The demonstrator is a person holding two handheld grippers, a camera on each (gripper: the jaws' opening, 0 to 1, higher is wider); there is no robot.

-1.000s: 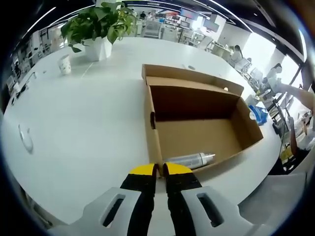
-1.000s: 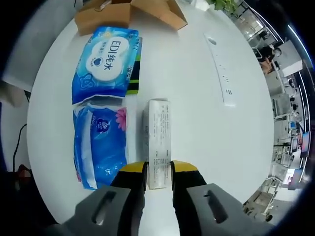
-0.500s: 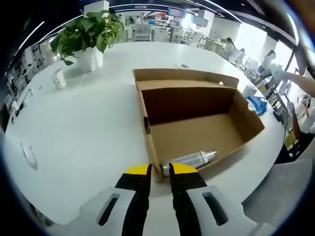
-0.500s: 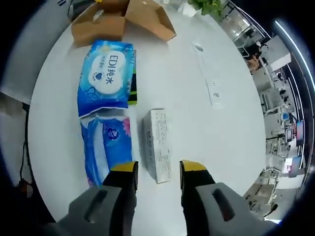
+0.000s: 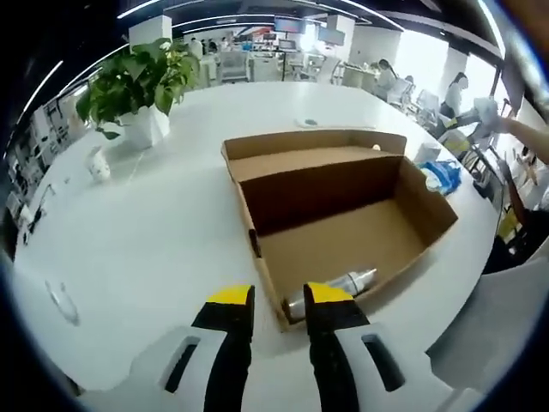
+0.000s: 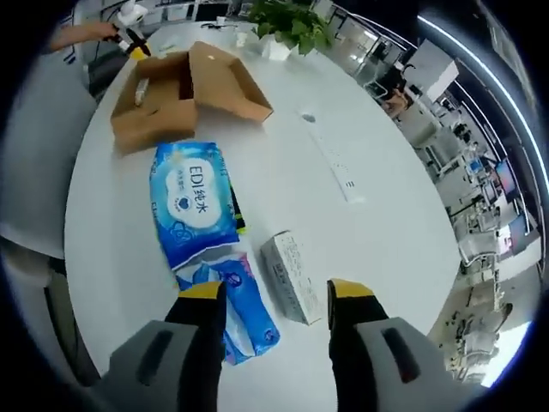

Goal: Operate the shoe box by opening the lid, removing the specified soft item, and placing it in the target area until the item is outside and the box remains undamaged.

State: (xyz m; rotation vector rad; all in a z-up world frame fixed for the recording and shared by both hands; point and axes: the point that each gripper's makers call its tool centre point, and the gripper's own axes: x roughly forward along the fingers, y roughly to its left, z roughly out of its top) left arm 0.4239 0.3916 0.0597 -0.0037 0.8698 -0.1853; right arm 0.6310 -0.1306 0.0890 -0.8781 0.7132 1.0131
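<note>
The brown cardboard shoe box (image 5: 343,184) lies open on the white table, its lid folded back on the far side. A silver cylinder (image 5: 336,284) rests inside against the near wall. My left gripper (image 5: 280,297) is open, with the box's near corner between its yellow-tipped jaws. In the right gripper view the same box (image 6: 176,94) sits far off. A blue wipes pack (image 6: 193,202), a second blue soft pack (image 6: 238,305) and a small white carton (image 6: 292,275) lie on the table. My right gripper (image 6: 276,292) hangs open above the carton, holding nothing.
A potted plant (image 5: 141,77) and a white cup (image 5: 97,163) stand at the far left. Blue packs (image 5: 442,176) lie past the box's right end. A white power strip (image 6: 334,167) runs along the table. A person's hand holds the left gripper (image 6: 130,36).
The right gripper let go of the white carton, opened wide and drew up and back. The left gripper went from shut to open at the box's near corner.
</note>
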